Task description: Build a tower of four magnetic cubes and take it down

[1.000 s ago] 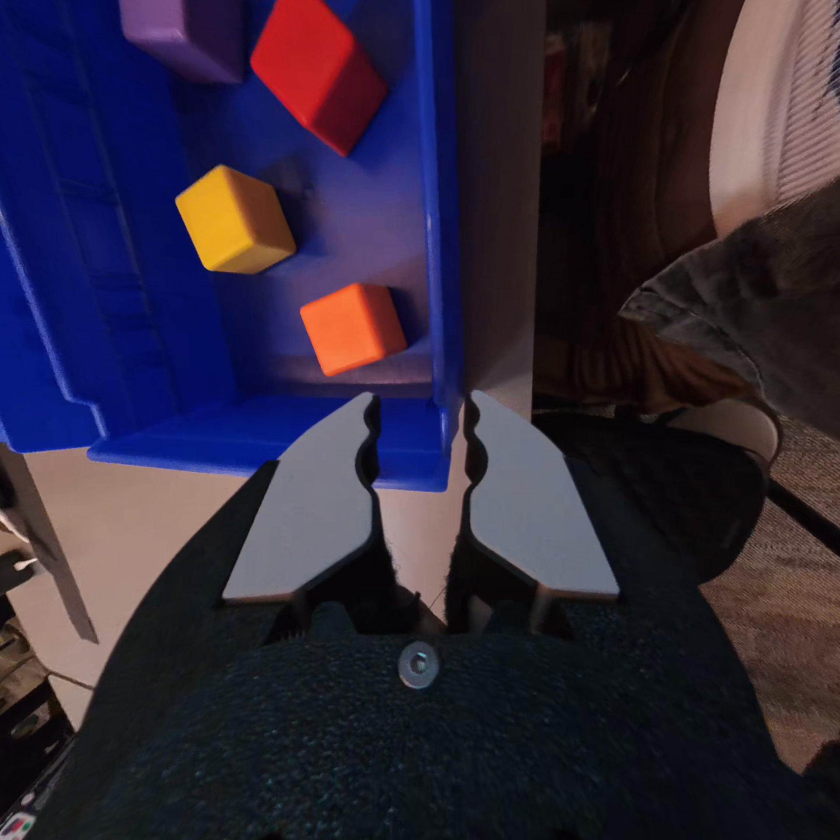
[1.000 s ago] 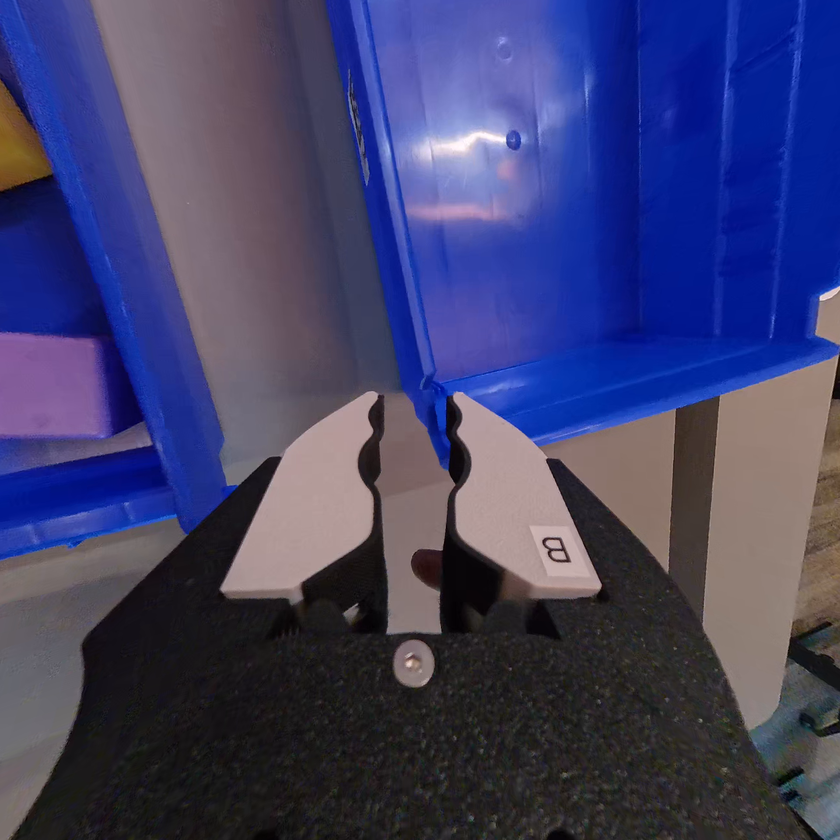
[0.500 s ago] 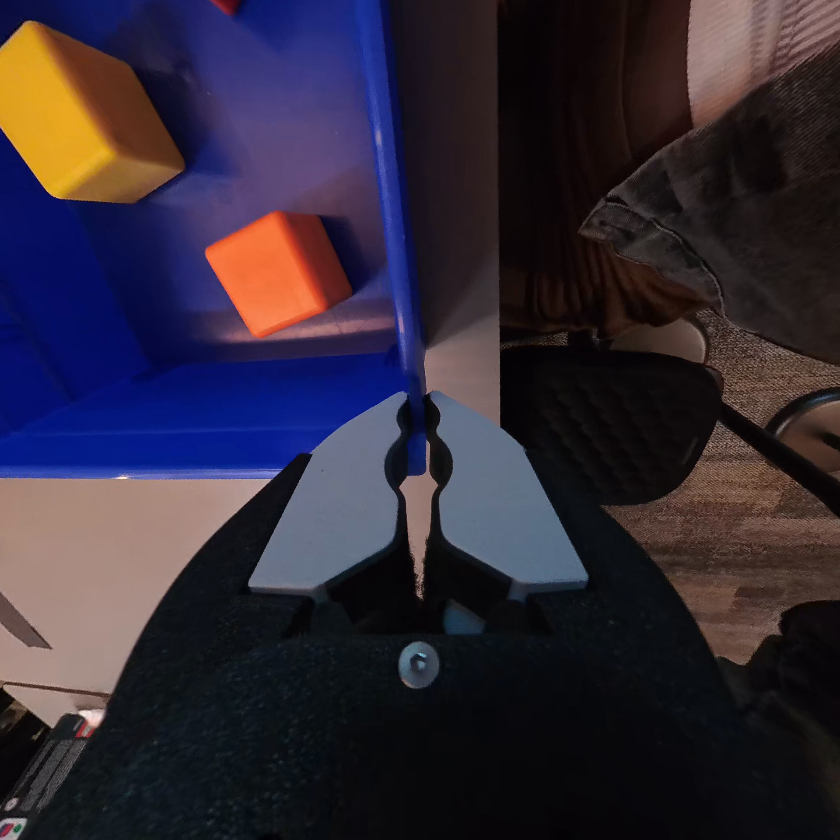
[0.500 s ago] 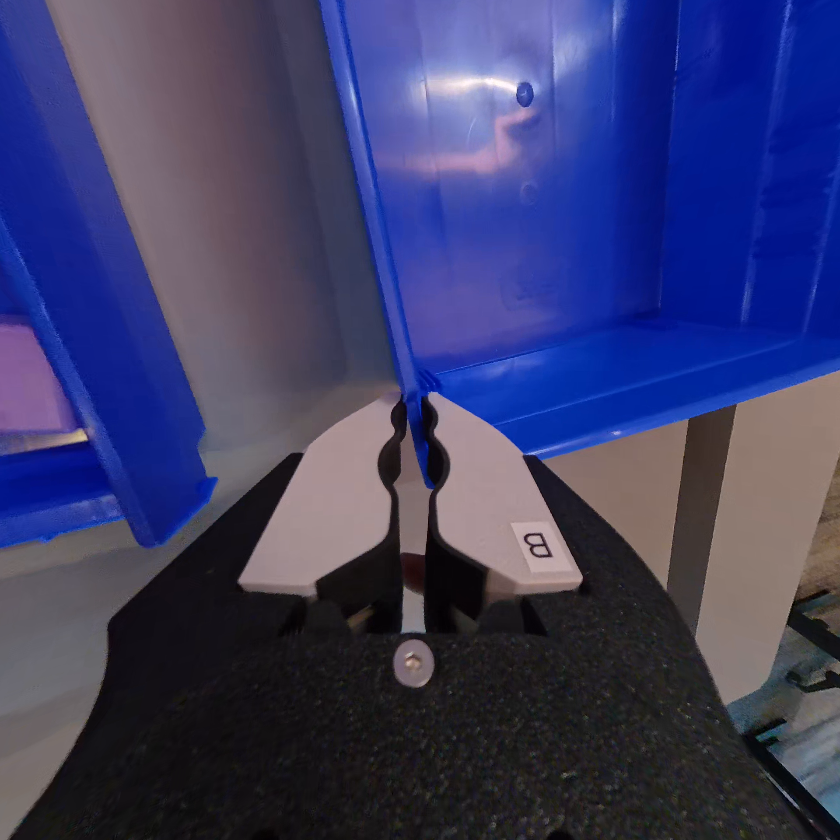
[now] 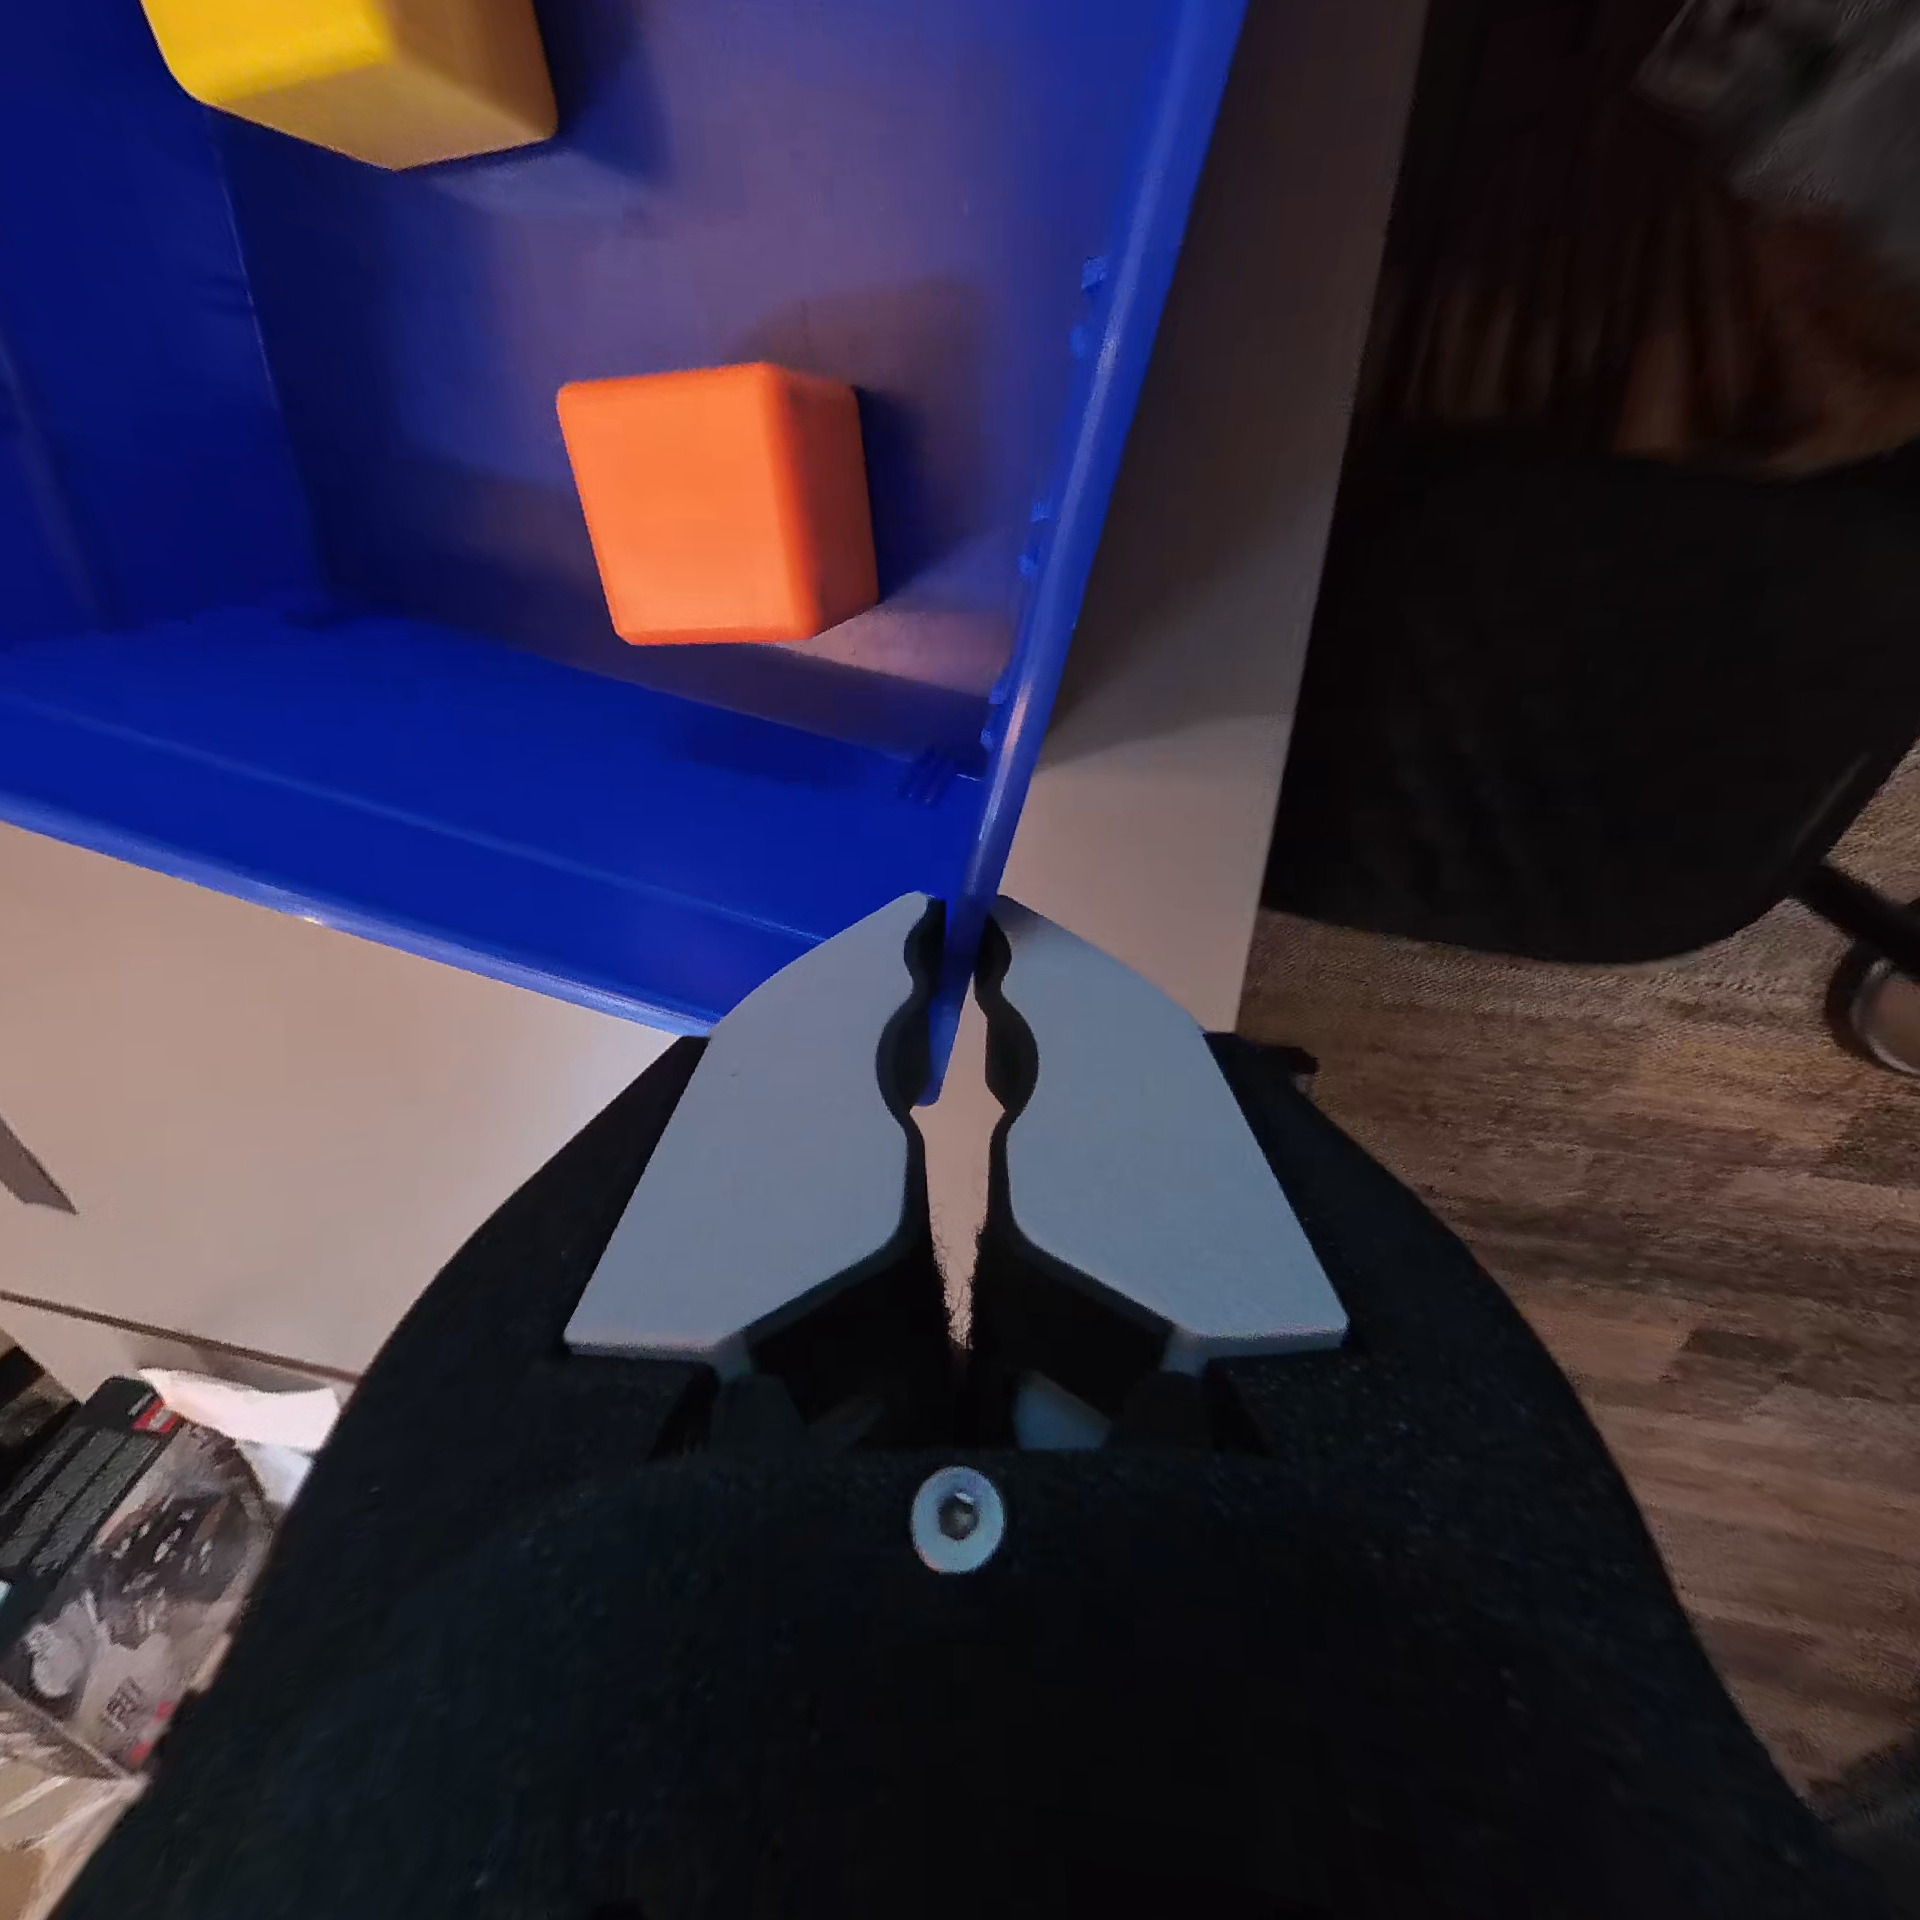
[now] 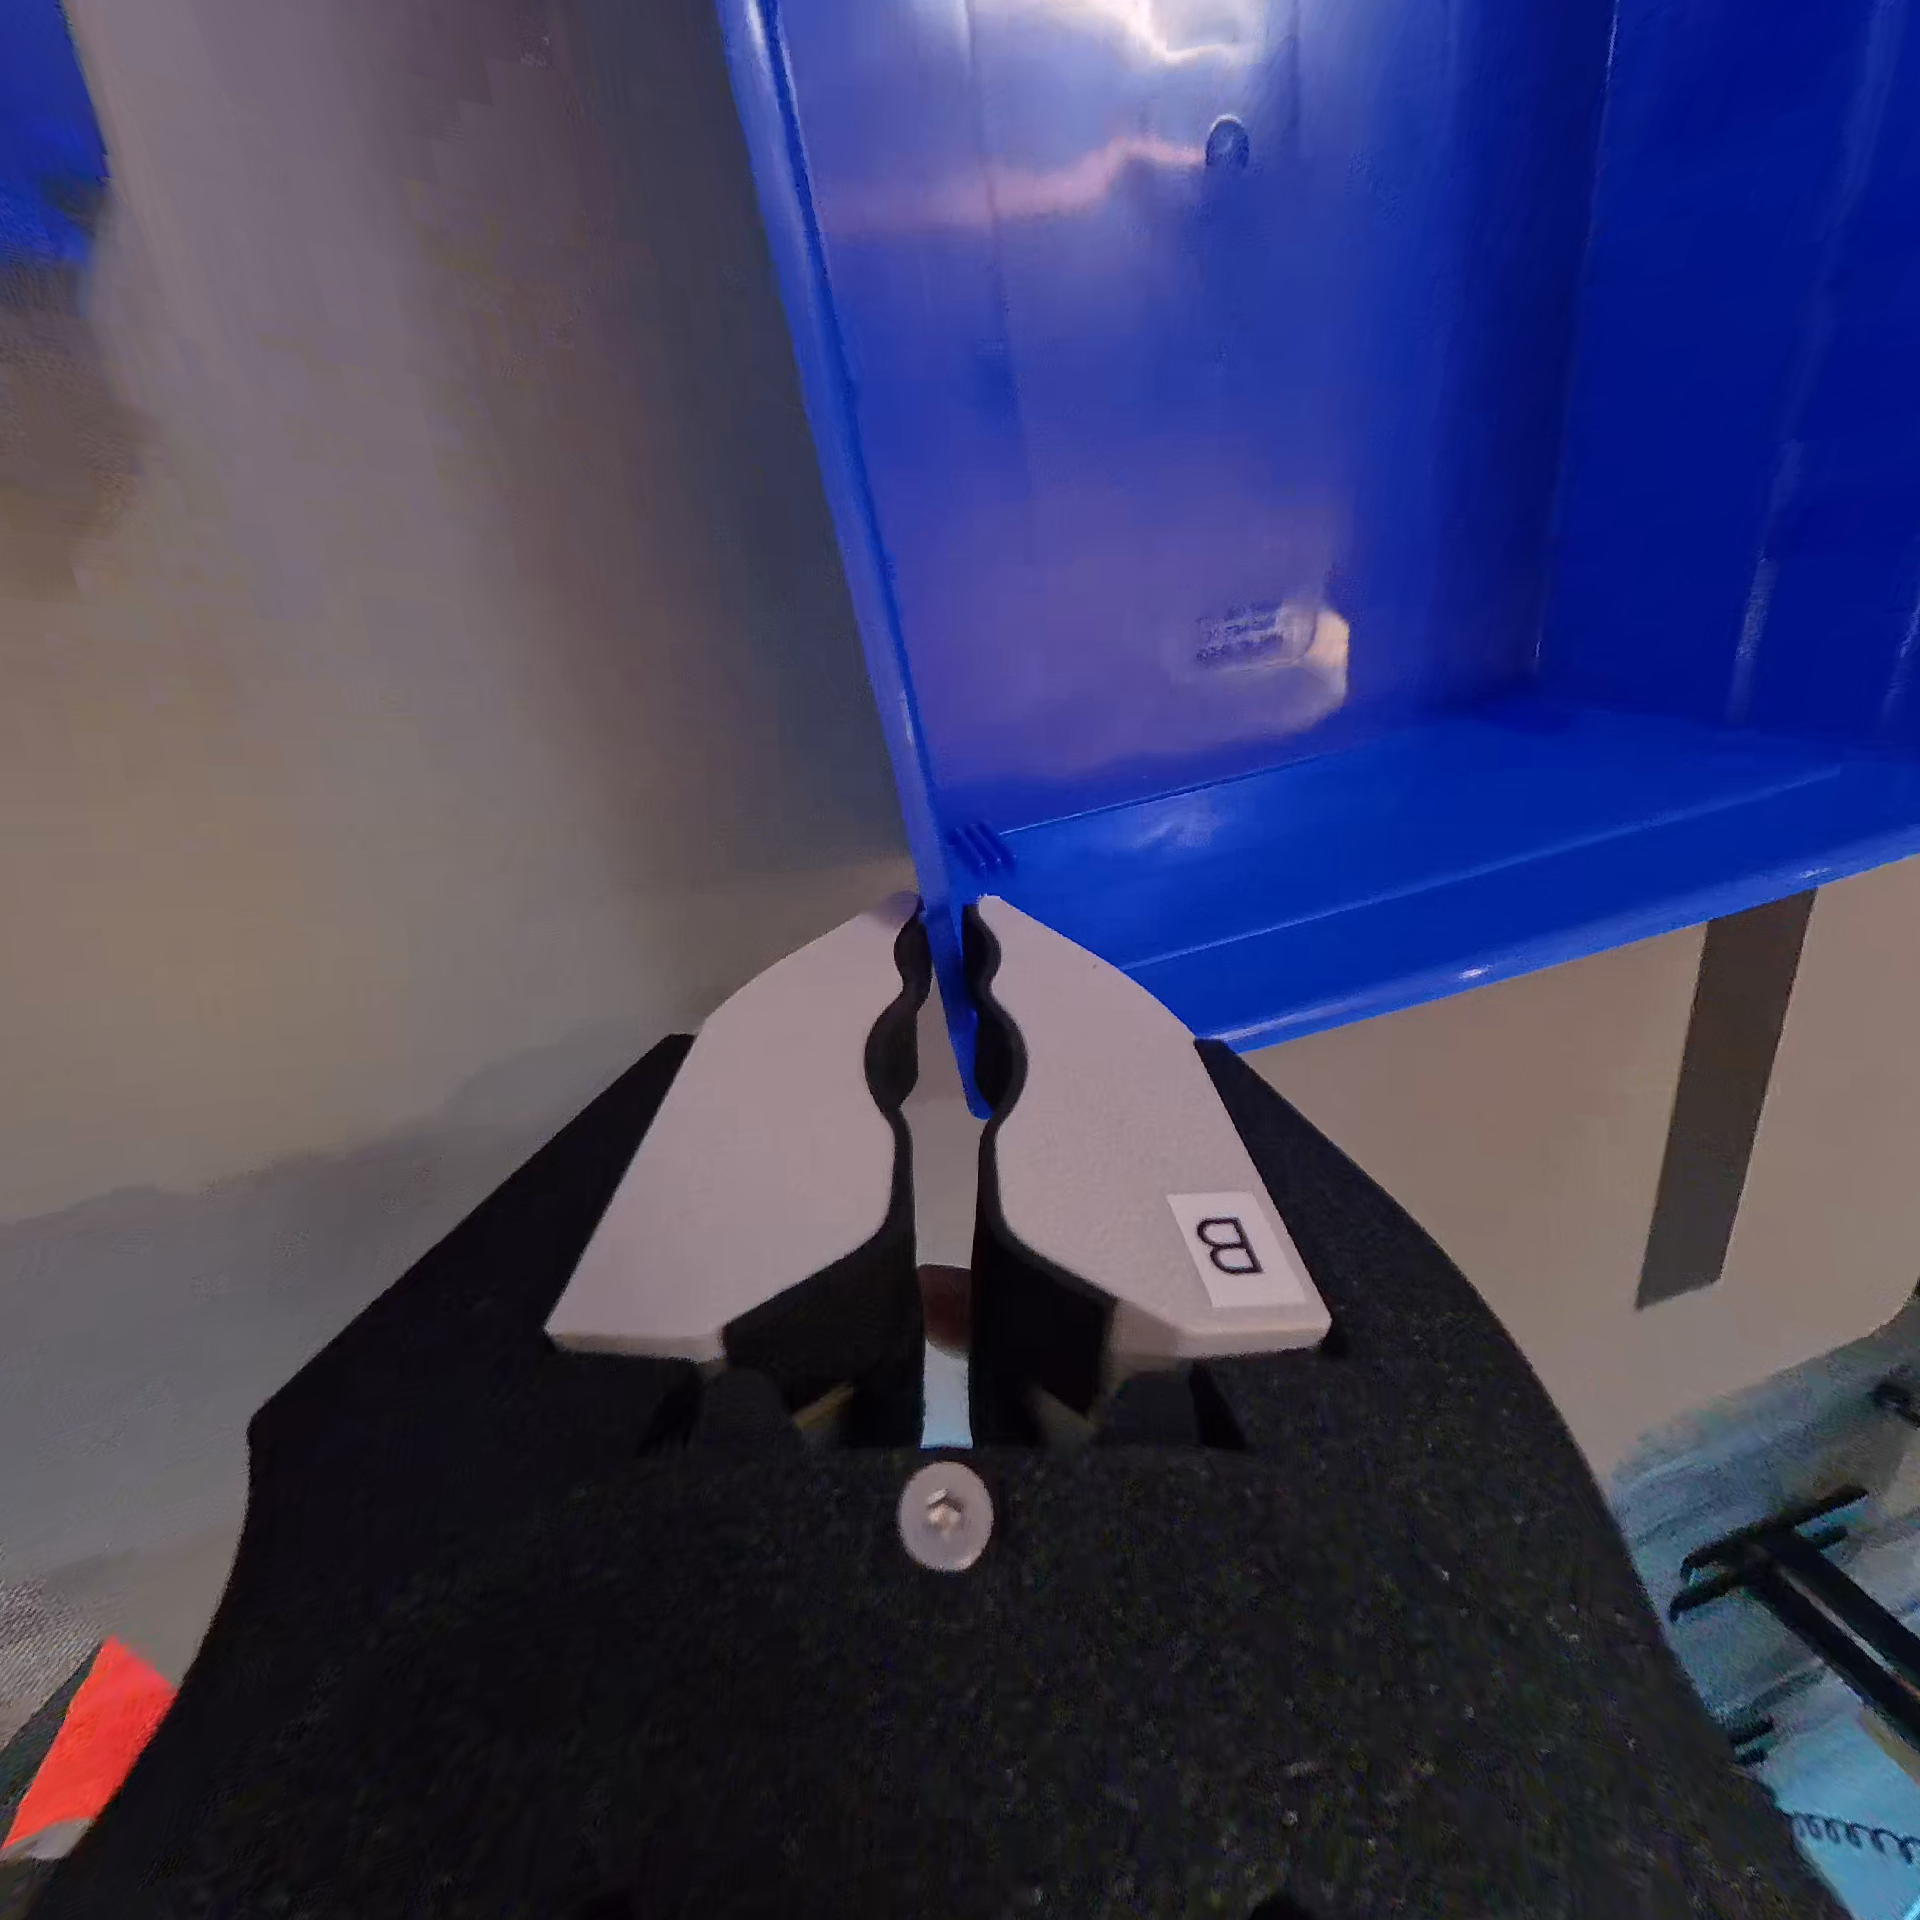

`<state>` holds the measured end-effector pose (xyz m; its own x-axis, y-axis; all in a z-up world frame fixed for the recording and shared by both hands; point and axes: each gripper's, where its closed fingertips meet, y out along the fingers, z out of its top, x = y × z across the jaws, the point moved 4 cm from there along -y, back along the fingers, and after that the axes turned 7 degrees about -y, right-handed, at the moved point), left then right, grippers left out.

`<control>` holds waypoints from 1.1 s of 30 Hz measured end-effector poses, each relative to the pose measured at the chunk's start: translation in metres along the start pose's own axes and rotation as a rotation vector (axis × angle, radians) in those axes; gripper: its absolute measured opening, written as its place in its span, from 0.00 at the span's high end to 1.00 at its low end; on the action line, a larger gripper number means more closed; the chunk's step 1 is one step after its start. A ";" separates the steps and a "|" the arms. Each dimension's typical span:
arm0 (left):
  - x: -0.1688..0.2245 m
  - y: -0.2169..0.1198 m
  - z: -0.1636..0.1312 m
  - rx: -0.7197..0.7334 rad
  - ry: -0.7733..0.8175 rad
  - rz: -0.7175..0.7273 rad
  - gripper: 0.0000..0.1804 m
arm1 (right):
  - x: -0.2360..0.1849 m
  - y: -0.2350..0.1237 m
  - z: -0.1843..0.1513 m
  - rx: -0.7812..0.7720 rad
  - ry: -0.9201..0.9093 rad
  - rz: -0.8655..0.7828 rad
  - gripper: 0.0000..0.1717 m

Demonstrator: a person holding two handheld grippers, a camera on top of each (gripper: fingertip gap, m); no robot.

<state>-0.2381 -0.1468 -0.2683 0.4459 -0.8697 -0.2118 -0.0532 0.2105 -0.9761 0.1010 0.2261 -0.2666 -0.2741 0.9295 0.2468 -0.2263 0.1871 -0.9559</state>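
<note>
My left gripper (image 5: pixel 961 914) is shut on the right wall of a blue bin (image 5: pixel 1091 436), near its front corner. An orange cube (image 5: pixel 722 504) and a yellow cube (image 5: pixel 364 73) lie on that bin's floor, the orange one close to the gripped wall. My right gripper (image 6: pixel 945 914) is shut on the left wall of a second blue bin (image 6: pixel 852 499), also near its front corner. No cubes show in the visible part of that bin. Both bins are on a pale table (image 6: pixel 416 623).
The table's right edge (image 5: pixel 1309 582) runs just beyond the left bin, with a dark chair (image 5: pixel 1558 675) and carpet beyond. Boxes (image 5: pixel 114 1558) lie below the table's front at the left. A red-orange thing (image 6: pixel 88 1745) shows at the lower left of the right wrist view.
Both grippers closed from open onto the bin walls. Since then the left bin has swung in the left view, and the gap between the two bins has widened in the right view.
</note>
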 end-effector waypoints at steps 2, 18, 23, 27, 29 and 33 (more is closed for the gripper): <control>-0.008 0.001 -0.017 0.004 0.053 0.007 0.98 | -0.011 -0.006 -0.023 -0.012 0.018 -0.009 0.97; -0.123 0.024 -0.104 -0.156 0.341 0.230 0.96 | -0.046 -0.044 -0.206 -0.333 -0.091 -0.065 0.96; -0.130 0.031 -0.114 -0.186 0.256 0.215 0.71 | -0.046 -0.048 -0.217 -0.301 -0.011 -0.079 0.92; -0.114 0.020 -0.119 -0.137 0.134 0.178 0.49 | -0.061 -0.062 -0.207 -0.189 0.126 -0.054 0.74; -0.101 0.007 -0.120 -0.101 0.042 0.154 0.44 | -0.068 -0.072 -0.194 -0.070 0.218 -0.046 0.67; -0.059 -0.033 -0.091 0.118 -0.239 0.110 0.41 | -0.076 -0.098 -0.145 0.340 0.364 -0.084 0.60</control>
<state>-0.3442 -0.1428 -0.2276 0.6418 -0.7118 -0.2854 -0.0150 0.3605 -0.9327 0.2791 0.1833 -0.2151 0.0876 0.9776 0.1912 -0.5421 0.2079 -0.8142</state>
